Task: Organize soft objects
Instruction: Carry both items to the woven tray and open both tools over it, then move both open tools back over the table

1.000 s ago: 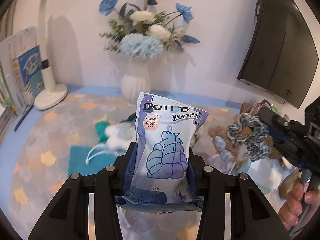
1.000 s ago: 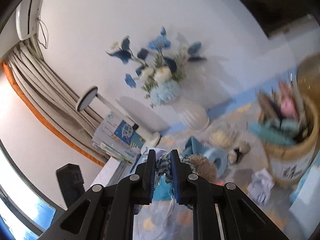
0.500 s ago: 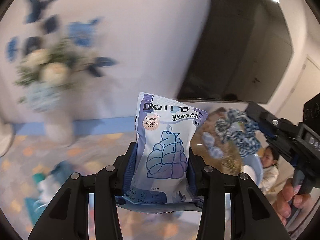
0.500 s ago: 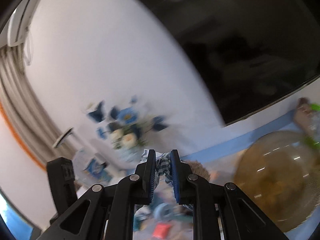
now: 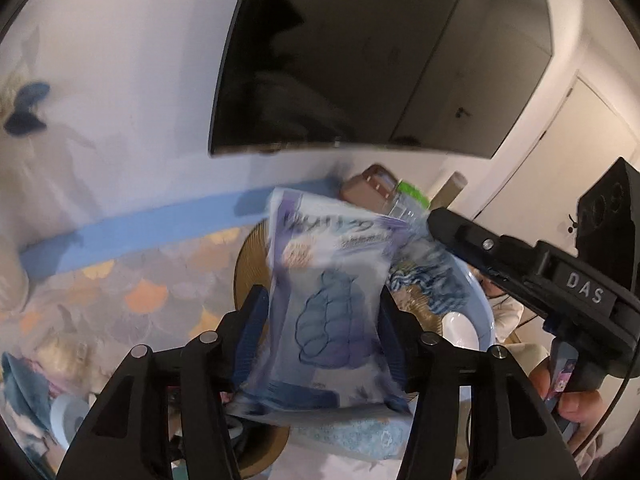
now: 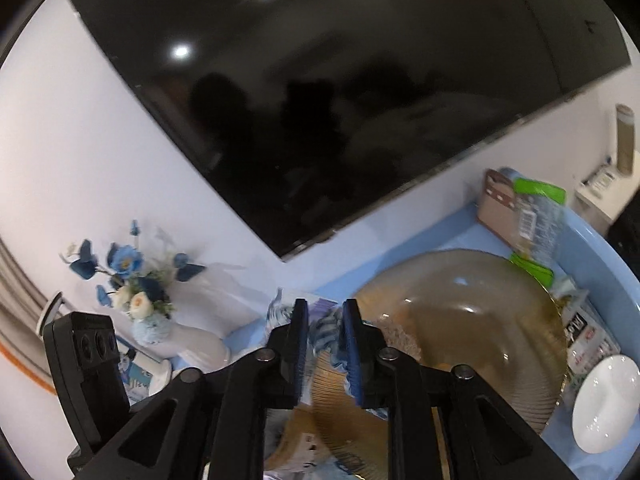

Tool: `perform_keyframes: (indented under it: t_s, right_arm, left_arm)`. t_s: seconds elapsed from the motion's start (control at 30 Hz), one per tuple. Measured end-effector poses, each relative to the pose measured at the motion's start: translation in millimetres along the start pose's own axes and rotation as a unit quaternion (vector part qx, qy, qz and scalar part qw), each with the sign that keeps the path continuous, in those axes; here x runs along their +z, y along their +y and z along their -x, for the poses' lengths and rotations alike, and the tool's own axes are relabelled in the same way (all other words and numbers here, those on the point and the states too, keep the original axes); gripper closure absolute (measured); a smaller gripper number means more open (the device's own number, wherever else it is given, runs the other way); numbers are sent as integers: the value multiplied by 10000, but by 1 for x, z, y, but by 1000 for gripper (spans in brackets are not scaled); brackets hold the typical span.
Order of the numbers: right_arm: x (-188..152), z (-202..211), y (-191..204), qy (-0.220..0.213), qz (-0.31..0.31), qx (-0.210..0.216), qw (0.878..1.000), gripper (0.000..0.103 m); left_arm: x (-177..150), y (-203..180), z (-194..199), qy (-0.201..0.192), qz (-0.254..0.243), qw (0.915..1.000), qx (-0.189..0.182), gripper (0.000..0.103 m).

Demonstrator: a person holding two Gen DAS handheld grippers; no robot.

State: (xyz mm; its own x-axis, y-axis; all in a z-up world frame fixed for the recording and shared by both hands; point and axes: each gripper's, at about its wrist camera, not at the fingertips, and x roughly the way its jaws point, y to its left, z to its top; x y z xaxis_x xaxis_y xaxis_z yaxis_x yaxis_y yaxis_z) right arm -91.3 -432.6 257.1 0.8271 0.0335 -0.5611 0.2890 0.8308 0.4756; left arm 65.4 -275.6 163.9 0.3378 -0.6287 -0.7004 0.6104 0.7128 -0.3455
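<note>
My left gripper (image 5: 320, 316) is shut on a soft purple-and-white pouch (image 5: 328, 308) and holds it upright above a blue basin (image 5: 476, 300). A blue-and-white scrunchie (image 5: 424, 280) hangs just behind the pouch, under the right gripper's finger (image 5: 472, 236). In the right wrist view my right gripper (image 6: 324, 340) has parted a little, with the scrunchie (image 6: 326, 332) blurred between its pads, above an amber glass plate (image 6: 460, 320).
The blue basin (image 6: 600, 264) holds the amber plate, a white dish (image 6: 604, 400) and packets (image 6: 536, 220). A dark TV (image 5: 380, 52) hangs on the wall. A flower vase (image 6: 192, 344) stands at the left. Soft toys (image 5: 52, 360) lie on the patterned table.
Both grippers have swung right from the table's middle to over the blue basin. The right gripper's pads have spread apart and the scrunchie sits lower between them.
</note>
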Motion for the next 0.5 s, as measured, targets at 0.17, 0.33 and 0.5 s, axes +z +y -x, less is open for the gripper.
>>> perform_keyframes:
  t_s: [0.17, 0.33, 0.5]
  right_arm:
    - [1, 10, 2, -191, -56, -104, 9997, 24]
    - [-2, 25, 27, -209, 97, 4, 9997, 24]
    - [-15, 40, 78, -224, 493, 234, 9983, 24]
  left_arm:
    - [-4, 9, 7, 170, 300, 9993, -115, 29]
    - [-2, 6, 36, -113, 80, 9997, 182, 26]
    - [-11, 21, 83, -311, 181, 9985, 418, 23]
